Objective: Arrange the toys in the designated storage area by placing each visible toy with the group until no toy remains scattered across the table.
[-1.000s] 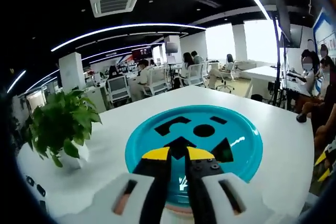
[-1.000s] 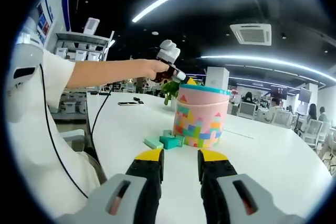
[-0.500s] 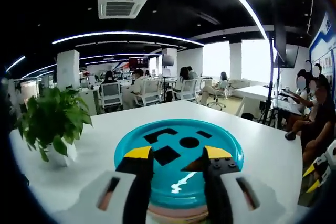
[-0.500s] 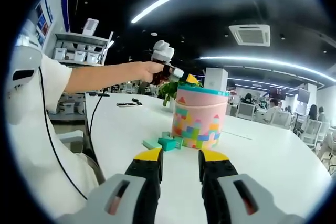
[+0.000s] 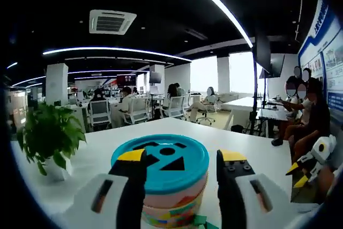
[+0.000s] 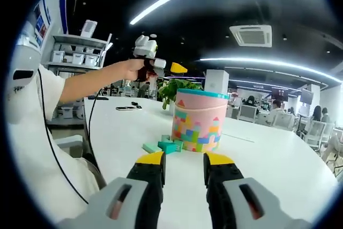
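Observation:
A pink toy bucket [image 6: 197, 123] with a colourful block pattern stands on the white table [image 6: 278, 159]. Its teal shape-sorter lid [image 5: 161, 160] has several black cut-outs. My left gripper [image 5: 181, 156] hovers above the lid, open, nothing between its yellow-tipped fingers. From the right gripper view, a hand holds that left gripper [image 6: 156, 66] raised up and to the left of the bucket. Several green blocks [image 6: 162, 146] lie on the table at the bucket's left foot; one green block [image 5: 201, 221] peeks out beneath the bucket. My right gripper [image 6: 184, 159] is open and empty, short of the blocks.
A potted plant [image 5: 48, 139] stands on the table to the left of the bucket. A phone [image 6: 126, 108] lies farther back. The person's arm and white sleeve [image 6: 32, 105] fill the left side. People sit at the right [image 5: 308, 116].
The left gripper's jaws, nearly together a second ago, have spread open, and it has lifted up and away from the lid. The right gripper has held still.

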`<act>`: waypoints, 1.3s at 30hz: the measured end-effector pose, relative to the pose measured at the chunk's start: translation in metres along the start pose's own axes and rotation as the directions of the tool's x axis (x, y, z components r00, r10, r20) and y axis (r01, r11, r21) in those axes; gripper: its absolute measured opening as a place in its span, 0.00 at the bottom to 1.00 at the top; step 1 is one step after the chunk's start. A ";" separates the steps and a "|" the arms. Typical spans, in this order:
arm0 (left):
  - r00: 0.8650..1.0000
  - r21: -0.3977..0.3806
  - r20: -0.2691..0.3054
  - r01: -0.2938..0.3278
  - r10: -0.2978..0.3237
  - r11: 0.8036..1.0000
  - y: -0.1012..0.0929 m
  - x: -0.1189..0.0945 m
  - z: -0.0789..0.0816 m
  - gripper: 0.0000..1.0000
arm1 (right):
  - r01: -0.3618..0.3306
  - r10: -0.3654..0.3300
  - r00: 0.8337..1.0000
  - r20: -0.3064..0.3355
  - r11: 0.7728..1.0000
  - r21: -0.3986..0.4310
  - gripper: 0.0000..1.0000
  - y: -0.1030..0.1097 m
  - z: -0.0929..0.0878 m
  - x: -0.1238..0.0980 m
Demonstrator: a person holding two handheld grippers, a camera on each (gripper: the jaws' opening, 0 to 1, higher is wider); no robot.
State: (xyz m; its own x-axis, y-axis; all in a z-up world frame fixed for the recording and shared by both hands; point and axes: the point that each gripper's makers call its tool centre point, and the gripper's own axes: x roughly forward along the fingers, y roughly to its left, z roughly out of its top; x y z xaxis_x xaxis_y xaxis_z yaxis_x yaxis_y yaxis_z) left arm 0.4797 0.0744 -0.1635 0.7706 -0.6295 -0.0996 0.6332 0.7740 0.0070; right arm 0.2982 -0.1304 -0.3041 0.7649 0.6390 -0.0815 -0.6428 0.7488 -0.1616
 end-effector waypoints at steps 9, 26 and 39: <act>1.000 -0.098 0.029 0.010 -0.007 0.995 0.005 -0.022 -0.018 0.51 | 0.023 -0.024 0.999 0.029 0.999 0.025 0.30 -0.005 0.009 0.002; 0.997 -0.111 0.074 -0.003 0.011 0.994 -0.008 -0.085 -0.056 0.53 | 0.008 -0.008 1.000 0.001 1.000 -0.008 0.29 0.001 0.001 0.004; 0.991 -0.084 0.121 -0.039 0.049 0.996 -0.013 -0.108 -0.058 0.46 | 0.007 -0.007 1.000 -0.002 1.000 -0.020 0.29 0.001 0.002 0.002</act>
State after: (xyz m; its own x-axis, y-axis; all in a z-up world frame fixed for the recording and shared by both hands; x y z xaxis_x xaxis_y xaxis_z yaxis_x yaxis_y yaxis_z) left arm 0.3845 0.1362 -0.2101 0.8039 -0.5944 0.0222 0.5942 0.8010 -0.0729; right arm 0.2989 -0.1274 -0.3025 0.7696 0.6333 -0.0823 -0.6364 0.7497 -0.1815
